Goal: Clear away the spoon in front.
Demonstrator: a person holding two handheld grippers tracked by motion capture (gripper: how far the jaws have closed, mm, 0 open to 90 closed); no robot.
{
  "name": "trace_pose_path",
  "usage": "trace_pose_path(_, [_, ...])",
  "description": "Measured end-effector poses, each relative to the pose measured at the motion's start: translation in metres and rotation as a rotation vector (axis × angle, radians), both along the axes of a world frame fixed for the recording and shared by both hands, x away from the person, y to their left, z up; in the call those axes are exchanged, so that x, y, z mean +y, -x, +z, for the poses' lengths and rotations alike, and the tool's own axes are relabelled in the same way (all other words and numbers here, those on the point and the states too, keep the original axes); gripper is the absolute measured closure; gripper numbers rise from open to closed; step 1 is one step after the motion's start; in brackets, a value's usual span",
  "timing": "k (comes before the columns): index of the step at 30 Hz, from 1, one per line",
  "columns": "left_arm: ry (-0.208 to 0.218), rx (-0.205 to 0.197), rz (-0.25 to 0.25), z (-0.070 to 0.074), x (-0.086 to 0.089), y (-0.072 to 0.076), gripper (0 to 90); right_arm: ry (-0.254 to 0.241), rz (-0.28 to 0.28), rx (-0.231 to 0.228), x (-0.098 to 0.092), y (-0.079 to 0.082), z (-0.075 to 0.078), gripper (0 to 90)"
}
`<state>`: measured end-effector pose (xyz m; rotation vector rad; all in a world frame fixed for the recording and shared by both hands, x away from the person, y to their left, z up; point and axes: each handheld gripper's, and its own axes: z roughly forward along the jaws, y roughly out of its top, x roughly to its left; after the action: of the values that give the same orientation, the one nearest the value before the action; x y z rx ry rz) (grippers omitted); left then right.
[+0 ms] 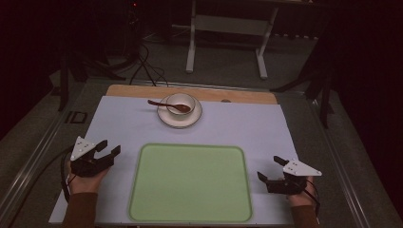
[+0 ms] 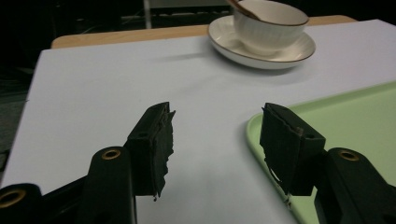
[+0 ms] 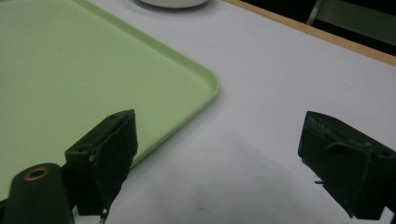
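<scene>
Left hand-held gripper (image 2: 215, 140) and right hand-held gripper (image 3: 219, 158) gape, holding nothing.

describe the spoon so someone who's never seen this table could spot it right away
Start at the big green tray on the white mat, then look beyond its far edge to the white saucer carrying a white cup. The spoon rests in that cup, handle angled out to the left: it is the one dark brown, slender piece among pale crockery.

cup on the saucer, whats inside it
A brown spoon lies in the white cup, its handle sticking out over the rim to the left. The cup stands on a saucer. The cup's bottom under the spoon bowl is covered, so any contents can't be told.
</scene>
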<state>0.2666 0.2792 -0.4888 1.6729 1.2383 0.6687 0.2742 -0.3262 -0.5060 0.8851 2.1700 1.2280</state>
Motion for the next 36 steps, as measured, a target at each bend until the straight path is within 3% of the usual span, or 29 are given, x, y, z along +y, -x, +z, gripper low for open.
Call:
trace_pose_path(1, [0.012, 0.001, -0.009, 0.001, 0.0, -0.002, 43.0, 0.0, -0.002, 0.0, 0.0, 0.0, 0.0, 11.6])
trace_pose_path(5, [-0.011, -0.009, -0.02, 0.006, -0.004, -0.007, 42.5, -0.005, -0.006, -0.006, -0.001, 0.001, 0.001, 11.6])
trace_pose_path(14, [-0.021, -0.038, -0.014, 0.02, -0.011, -0.018, 42.4, -0.011, -0.012, -0.013, -0.003, 0.001, 0.002, 11.6])
trace_pose_path(22, [-0.035, -0.081, -0.026, 0.036, -0.026, -0.034, 42.3, -0.011, -0.012, -0.009, -0.004, 0.001, 0.002, 11.6])
trace_pose_path(36, [-0.056, -0.073, -0.064, 0.052, -0.042, -0.062, 42.3, -0.015, -0.013, -0.011, -0.006, 0.001, 0.003, 11.6])
